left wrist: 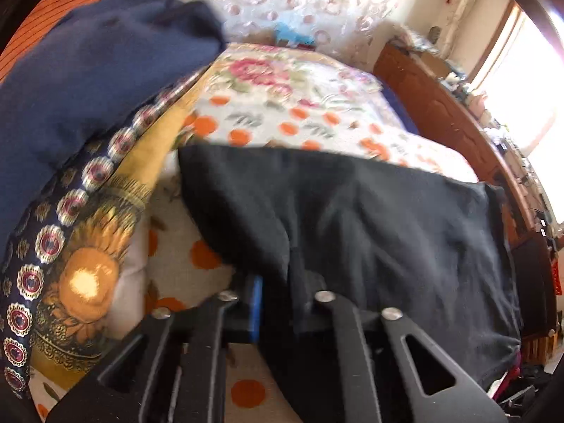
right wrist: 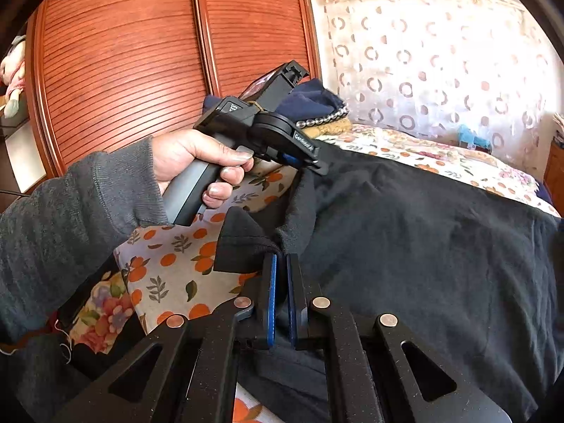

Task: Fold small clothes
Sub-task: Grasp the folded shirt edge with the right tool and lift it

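- Across the bed's orange-dotted floral cotton sheet (right wrist: 169, 264) lies the black knit garment (right wrist: 423, 246), spread out, one edge lifted.
- Left gripper (right wrist: 310, 162), held in the person's left hand (right wrist: 197, 162), has its jaws clenched on the garment's raised edge, fabric draping over one finger (left wrist: 255, 303).
- Right gripper (right wrist: 281, 299) has its blue-padded fingers nearly together at a collar-like flap; whether they pinch cloth, I cannot tell.
- A folded navy blue cloth (left wrist: 88, 81) rests on a yellow patterned pillow (left wrist: 88, 264) near the reddish wooden slatted wardrobe (right wrist: 123, 53).
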The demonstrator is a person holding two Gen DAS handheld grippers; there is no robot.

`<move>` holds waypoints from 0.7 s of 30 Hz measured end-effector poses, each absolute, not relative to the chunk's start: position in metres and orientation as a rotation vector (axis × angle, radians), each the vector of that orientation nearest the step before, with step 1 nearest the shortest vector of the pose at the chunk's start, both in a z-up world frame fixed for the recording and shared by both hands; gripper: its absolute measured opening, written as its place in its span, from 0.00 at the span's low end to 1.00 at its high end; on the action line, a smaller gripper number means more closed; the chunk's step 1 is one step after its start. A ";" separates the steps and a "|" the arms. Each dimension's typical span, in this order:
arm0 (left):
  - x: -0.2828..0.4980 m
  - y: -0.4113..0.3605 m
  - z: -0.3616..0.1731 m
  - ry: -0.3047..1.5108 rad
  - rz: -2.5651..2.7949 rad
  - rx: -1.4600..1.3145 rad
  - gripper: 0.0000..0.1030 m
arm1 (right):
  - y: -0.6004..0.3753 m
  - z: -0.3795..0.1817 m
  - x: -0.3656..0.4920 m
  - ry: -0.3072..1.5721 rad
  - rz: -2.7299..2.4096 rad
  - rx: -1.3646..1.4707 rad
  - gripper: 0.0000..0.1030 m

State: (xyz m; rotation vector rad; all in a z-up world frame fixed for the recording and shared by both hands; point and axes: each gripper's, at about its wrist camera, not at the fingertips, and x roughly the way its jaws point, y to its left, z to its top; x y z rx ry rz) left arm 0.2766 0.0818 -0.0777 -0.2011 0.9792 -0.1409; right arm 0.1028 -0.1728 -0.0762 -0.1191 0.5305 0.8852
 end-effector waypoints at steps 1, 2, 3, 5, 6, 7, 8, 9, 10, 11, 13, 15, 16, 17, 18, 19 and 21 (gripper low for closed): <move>0.275 0.076 -0.072 0.967 -0.148 -0.183 0.09 | -0.177 -0.076 0.103 0.527 0.882 -0.112 0.05; 0.273 0.069 -0.065 0.953 -0.154 -0.164 0.09 | -0.181 -0.075 0.102 0.522 0.878 -0.103 0.05; 0.271 0.059 -0.057 0.937 -0.163 -0.141 0.08 | -0.186 -0.074 0.101 0.517 0.875 -0.093 0.05; 0.268 0.040 -0.040 0.908 -0.194 -0.102 0.08 | -0.201 -0.071 0.099 0.504 0.864 -0.068 0.05; 0.268 0.029 -0.032 0.896 -0.213 -0.083 0.08 | -0.209 -0.069 0.097 0.496 0.857 -0.058 0.05; 0.267 0.017 -0.024 0.884 -0.231 -0.068 0.08 | -0.217 -0.067 0.095 0.486 0.849 -0.048 0.05; 0.267 0.006 -0.016 0.872 -0.251 -0.056 0.08 | -0.227 -0.064 0.092 0.475 0.836 -0.040 0.05; 0.267 -0.009 -0.007 0.860 -0.274 -0.038 0.08 | -0.237 -0.061 0.089 0.464 0.821 -0.034 0.05; 0.267 -0.020 0.000 0.849 -0.293 -0.024 0.08 | -0.248 -0.059 0.086 0.454 0.809 -0.029 0.05; 0.269 -0.033 0.007 0.840 -0.313 -0.014 0.08 | -0.260 -0.056 0.083 0.443 0.791 -0.022 0.05; 0.274 -0.064 0.020 0.824 -0.355 0.016 0.08 | -0.282 -0.050 0.076 0.422 0.750 -0.010 0.05; 0.279 -0.095 0.030 0.812 -0.396 0.044 0.07 | -0.308 -0.045 0.069 0.404 0.708 0.002 0.05; 0.280 -0.108 0.034 0.809 -0.409 0.059 0.08 | -0.321 -0.043 0.067 0.398 0.684 0.006 0.05; 0.282 -0.123 0.036 0.806 -0.423 0.074 0.07 | -0.334 -0.041 0.064 0.393 0.657 0.009 0.05; 0.286 -0.140 0.037 0.810 -0.442 0.085 0.07 | -0.346 -0.041 0.061 0.389 0.635 0.012 0.05; 0.289 -0.156 0.037 0.814 -0.459 0.098 0.07 | -0.360 -0.041 0.059 0.388 0.610 0.018 0.05; 0.292 -0.184 0.036 0.823 -0.483 0.123 0.08 | -0.382 -0.043 0.056 0.392 0.570 0.029 0.05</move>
